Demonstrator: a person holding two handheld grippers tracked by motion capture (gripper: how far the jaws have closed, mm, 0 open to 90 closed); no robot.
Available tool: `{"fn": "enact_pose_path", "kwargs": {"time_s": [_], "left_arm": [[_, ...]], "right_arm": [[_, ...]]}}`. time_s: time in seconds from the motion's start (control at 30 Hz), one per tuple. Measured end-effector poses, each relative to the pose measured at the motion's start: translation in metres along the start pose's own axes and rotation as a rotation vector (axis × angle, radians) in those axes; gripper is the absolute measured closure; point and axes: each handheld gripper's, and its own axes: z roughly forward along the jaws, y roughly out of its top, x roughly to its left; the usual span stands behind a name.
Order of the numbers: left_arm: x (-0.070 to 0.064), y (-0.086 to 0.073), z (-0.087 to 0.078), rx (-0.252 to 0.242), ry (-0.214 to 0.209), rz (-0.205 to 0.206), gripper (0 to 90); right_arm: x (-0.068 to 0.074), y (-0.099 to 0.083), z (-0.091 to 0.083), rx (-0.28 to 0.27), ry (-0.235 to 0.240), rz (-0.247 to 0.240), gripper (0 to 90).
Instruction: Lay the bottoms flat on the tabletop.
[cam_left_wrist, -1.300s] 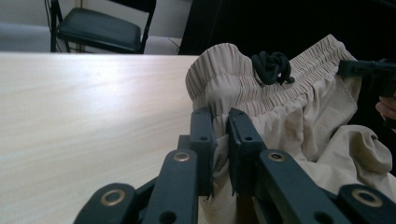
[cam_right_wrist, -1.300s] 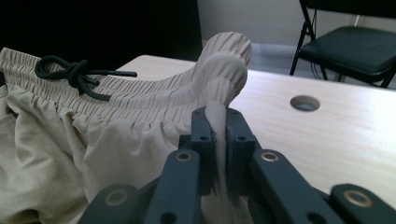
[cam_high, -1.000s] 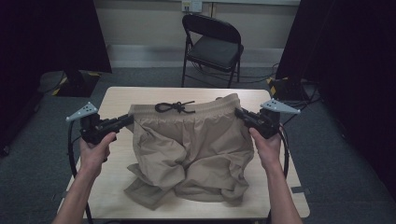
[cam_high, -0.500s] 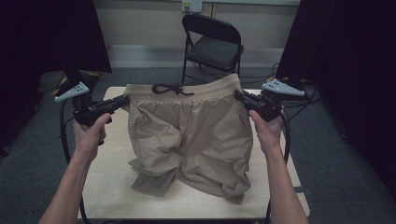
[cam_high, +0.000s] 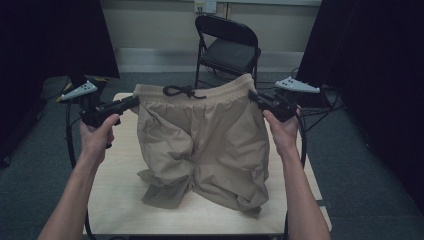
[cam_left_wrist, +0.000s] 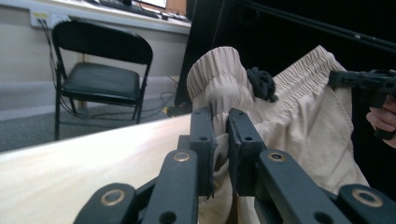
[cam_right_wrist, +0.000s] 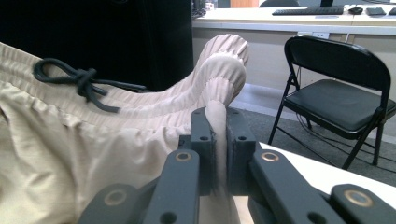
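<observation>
Above the pale wooden bench (cam_high: 115, 200), a pair of tan shorts (cam_high: 205, 145) hangs by its elastic waistband, stretched wide between the two claws, with the leg hems crumpled on the benchtop. At the waistband's left end the left claw (cam_high: 131, 102) is clamped tight on a bunched fold of fabric, and the right claw (cam_high: 254, 96) pinches the opposite end just as firmly. A dark drawstring (cam_high: 182, 91) is tied in a bow at the waistband's middle, and a black folding chair (cam_high: 227, 47) stands beyond the bench.
</observation>
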Motion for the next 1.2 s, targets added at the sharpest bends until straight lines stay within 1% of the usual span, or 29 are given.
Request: {"fn": "enact_pose_path", "kwargs": {"time_s": [0.1,0.17,0.2,0.23,0.27,0.3,0.33,0.37,0.4,0.43,0.5,0.53,0.6,0.63,0.7,0.77,0.8,0.83,0.87,0.9,0.97,1.0,1.07,1.13,1.17,1.2], "left_arm": [[0.009,0.015,0.009,-0.014,0.012,0.003,82.2],[0.014,0.024,0.018,-0.006,0.022,0.012,82.3],[0.017,0.026,0.024,-0.003,0.022,-0.005,82.1],[0.020,0.026,0.031,0.014,0.036,-0.011,81.2],[0.023,0.025,0.035,0.025,0.054,-0.013,78.1],[0.026,0.023,0.038,0.028,0.064,-0.027,73.6],[0.029,0.019,0.040,0.033,0.066,-0.042,70.3],[0.031,0.016,0.041,0.036,0.063,-0.051,68.8],[0.032,0.013,0.041,0.039,0.068,-0.056,66.5],[0.032,0.009,0.042,0.052,0.073,-0.053,64.5],[0.032,0.002,0.042,0.070,0.068,-0.044,64.2],[0.032,0.000,0.042,0.074,0.067,-0.042,64.2],[0.030,-0.005,0.042,0.085,0.053,-0.039,64.2],[0.028,-0.008,0.042,0.095,0.058,-0.034,64.1],[0.025,-0.013,0.041,0.120,0.056,-0.012,64.2],[0.021,-0.019,0.037,0.116,0.042,-0.008,64.2],[0.021,-0.021,0.036,0.116,0.035,-0.008,64.2],[0.019,-0.025,0.034,0.122,0.033,-0.004,64.2],[0.018,-0.029,0.032,0.132,0.037,0.004,64.2],[0.017,-0.033,0.030,0.142,0.038,0.002,64.2],[0.014,-0.043,0.027,0.156,0.031,0.004,64.4],[0.013,-0.049,0.025,0.166,0.022,0.002,64.5],[0.011,-0.062,0.021,0.176,0.011,-0.003,65.1],[0.007,-0.075,0.016,0.193,0.000,-0.005,65.5],[0.005,-0.085,0.013,0.203,-0.008,-0.005,65.5],[0.003,-0.090,0.012,0.210,-0.009,-0.006,65.6]], "right_arm": [[-0.007,0.013,0.008,-0.005,-0.007,0.000,84.9],[-0.013,0.024,0.014,-0.010,-0.017,0.008,84.9],[-0.016,0.029,0.019,-0.009,-0.024,0.023,84.8],[-0.020,0.031,0.023,-0.016,-0.028,0.048,84.8],[-0.022,0.032,0.028,-0.011,-0.036,0.055,83.5],[-0.024,0.029,0.033,0.013,-0.056,0.037,77.3],[-0.025,0.025,0.037,0.035,-0.099,0.033,67.5],[-0.028,0.021,0.039,0.047,-0.125,0.038,63.4],[-0.032,0.016,0.041,0.059,-0.132,0.049,61.4],[-0.035,0.013,0.041,0.070,-0.132,0.057,58.9],[-0.039,0.004,0.042,0.090,-0.135,0.066,55.4],[-0.040,0.001,0.041,0.100,-0.128,0.067,54.9],[-0.039,-0.006,0.040,0.105,-0.121,0.065,52.9],[-0.038,-0.009,0.039,0.103,-0.112,0.066,52.3],[-0.034,-0.015,0.038,0.105,-0.097,0.067,50.4],[-0.026,-0.023,0.037,0.119,-0.073,0.054,48.9],[-0.020,-0.029,0.037,0.126,-0.062,0.044,48.2],[-0.015,-0.033,0.037,0.138,-0.053,0.039,47.1],[-0.010,-0.039,0.037,0.148,-0.037,0.034,46.8],[-0.005,-0.045,0.037,0.148,-0.016,0.035,46.3],[0.006,-0.057,0.037,0.164,0.015,0.028,45.8],[0.011,-0.063,0.037,0.166,0.033,0.036,45.8],[0.022,-0.076,0.037,0.185,0.061,0.024,47.0],[0.033,-0.090,0.037,0.205,0.088,0.019,50.6],[0.038,-0.096,0.037,0.210,0.096,0.020,52.8],[0.044,-0.104,0.037,0.215,0.110,0.025,56.9]]}}
